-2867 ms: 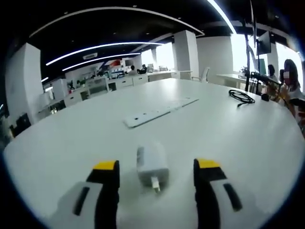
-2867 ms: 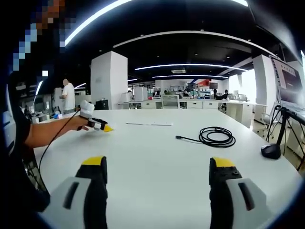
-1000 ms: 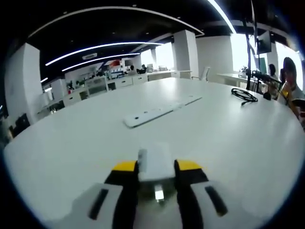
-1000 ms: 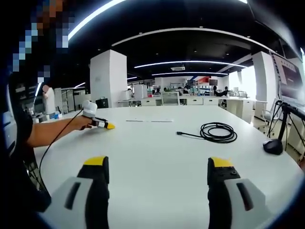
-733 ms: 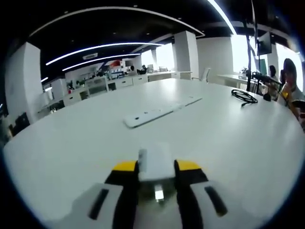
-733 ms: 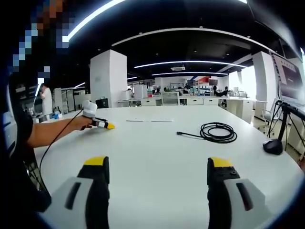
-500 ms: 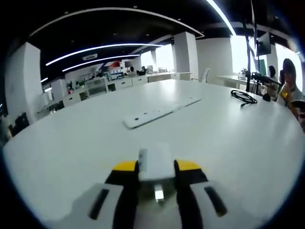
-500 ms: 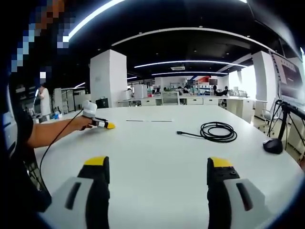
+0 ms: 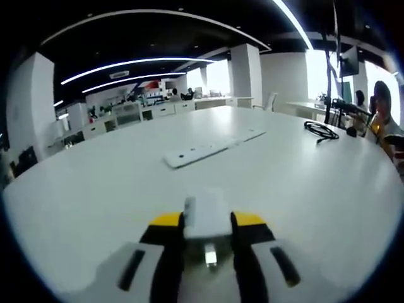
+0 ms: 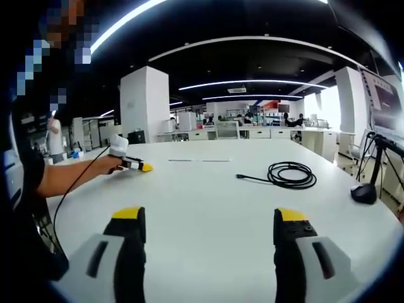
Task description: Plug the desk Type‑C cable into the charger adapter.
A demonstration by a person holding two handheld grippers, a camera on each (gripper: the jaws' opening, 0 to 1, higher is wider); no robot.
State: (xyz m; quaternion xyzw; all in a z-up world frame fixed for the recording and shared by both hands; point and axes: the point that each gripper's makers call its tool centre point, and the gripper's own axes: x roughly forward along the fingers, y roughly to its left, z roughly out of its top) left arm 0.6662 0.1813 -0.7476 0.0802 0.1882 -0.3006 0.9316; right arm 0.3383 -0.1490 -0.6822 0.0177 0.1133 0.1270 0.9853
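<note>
Left gripper view: camera sits low, just above the white table (image 9: 303, 189), looking forward between its own jaws, which are closed on a white charger adapter (image 9: 205, 218) very close to the lens. It faces across the tabletop toward a flat white strip (image 9: 211, 148); a coiled black cable (image 9: 320, 130) lies far off to its right.

Right gripper view: camera also low over the table (image 10: 202, 208), facing along its own parted jaws across open tabletop. The cable (image 10: 287, 175) lies mid-distance, right of centre.

Shared: same table, cable and strip (image 10: 199, 161). The left gripper (image 10: 140, 166) appears far left in the right gripper view, so the two views look from well apart.
</note>
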